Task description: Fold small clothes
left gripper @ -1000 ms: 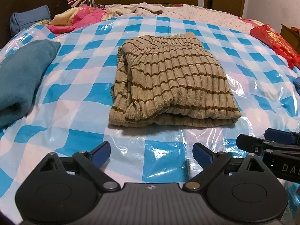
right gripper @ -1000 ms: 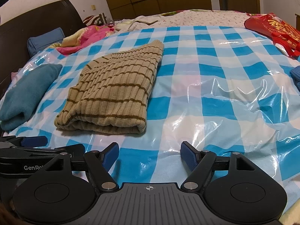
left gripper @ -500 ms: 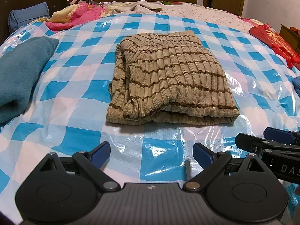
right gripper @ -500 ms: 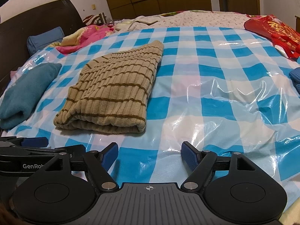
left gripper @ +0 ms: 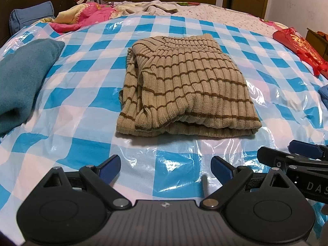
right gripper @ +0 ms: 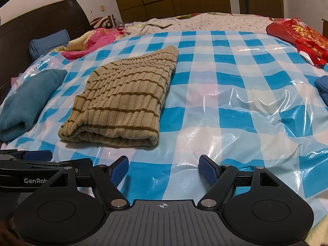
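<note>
Hovering side by side at the near edge of the bed (left gripper: 184, 26), left gripper (left gripper: 165, 168) and right gripper (right gripper: 163, 168) hold jaws apart, empty. Sweater (left gripper: 184, 86) lies folded mid-sheet, just beyond, likely finished and released. Teal cloth (left gripper: 22, 78) sits left.

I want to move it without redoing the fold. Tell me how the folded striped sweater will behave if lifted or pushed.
The striped sweater is a soft ribbed knit, so it would probably sag and unfold if lifted by one edge. Pushed, it may slide easily, since it lies on a glossy plastic sheet. It looks light and unbreakable.
</note>
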### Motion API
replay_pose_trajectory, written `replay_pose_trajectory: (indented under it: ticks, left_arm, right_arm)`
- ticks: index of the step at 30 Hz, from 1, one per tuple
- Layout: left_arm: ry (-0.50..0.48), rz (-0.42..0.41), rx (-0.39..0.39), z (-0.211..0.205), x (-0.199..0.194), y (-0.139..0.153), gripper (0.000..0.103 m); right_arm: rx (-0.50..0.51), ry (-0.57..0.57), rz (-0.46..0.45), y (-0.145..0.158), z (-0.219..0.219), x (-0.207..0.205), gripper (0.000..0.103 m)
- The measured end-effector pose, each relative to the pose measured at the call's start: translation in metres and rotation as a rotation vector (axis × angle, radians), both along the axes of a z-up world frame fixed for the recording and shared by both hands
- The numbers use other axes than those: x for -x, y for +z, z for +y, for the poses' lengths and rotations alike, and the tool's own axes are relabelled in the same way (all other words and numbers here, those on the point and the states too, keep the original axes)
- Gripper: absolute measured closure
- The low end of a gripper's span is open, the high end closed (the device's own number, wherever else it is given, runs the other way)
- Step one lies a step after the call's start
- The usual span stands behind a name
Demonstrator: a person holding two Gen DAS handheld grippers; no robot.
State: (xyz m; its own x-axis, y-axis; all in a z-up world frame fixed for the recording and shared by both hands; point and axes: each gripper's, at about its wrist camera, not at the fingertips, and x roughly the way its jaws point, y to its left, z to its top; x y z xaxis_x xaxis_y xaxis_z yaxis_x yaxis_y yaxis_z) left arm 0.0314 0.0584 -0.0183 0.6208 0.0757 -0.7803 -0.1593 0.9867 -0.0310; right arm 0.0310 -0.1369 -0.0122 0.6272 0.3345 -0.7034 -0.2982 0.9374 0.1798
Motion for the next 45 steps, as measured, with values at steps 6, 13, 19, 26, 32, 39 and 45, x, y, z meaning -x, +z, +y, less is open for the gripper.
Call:
replay_pose_trajectory:
  ticks: [6, 13, 19, 26, 32, 39, 45]
  left_arm:
    - [-0.001, -0.001, -0.004, -0.0004, 0.0001, 0.0003, 0.0]
    - [-0.001, -0.006, -0.012, -0.0013, 0.0008, 0.0011, 0.0]
    - [-0.003, -0.005, -0.024, -0.0034, 0.0014, 0.0011, 0.0]
    - [-0.005, -0.003, -0.031, -0.0046, 0.0014, 0.0007, 0.0]
    - [-0.006, -0.007, -0.032, -0.0048, 0.0025, 0.0016, 0.0]
    - [-0.009, -0.003, -0.042, -0.0065, 0.0023, 0.0014, 0.0]
    - [-0.007, 0.001, -0.041, -0.0062, 0.0019, 0.0008, 0.0]
  right_arm:
    - [0.001, 0.001, -0.001, 0.0, 0.0, -0.0001, 0.026]
    - [0.002, 0.001, -0.005, 0.0015, -0.0019, -0.0004, 0.026]
    - [0.01, 0.002, -0.015, 0.0027, 0.0007, 0.0017, 0.024]
    - [0.014, 0.002, -0.025, 0.0032, 0.002, 0.0033, 0.023]
    - [0.014, 0.002, -0.025, 0.0033, 0.0016, 0.0032, 0.022]
    - [0.013, 0.002, -0.028, 0.0038, 0.0021, 0.0042, 0.018]
    - [0.013, 0.002, -0.027, 0.0044, 0.0022, 0.0041, 0.018]
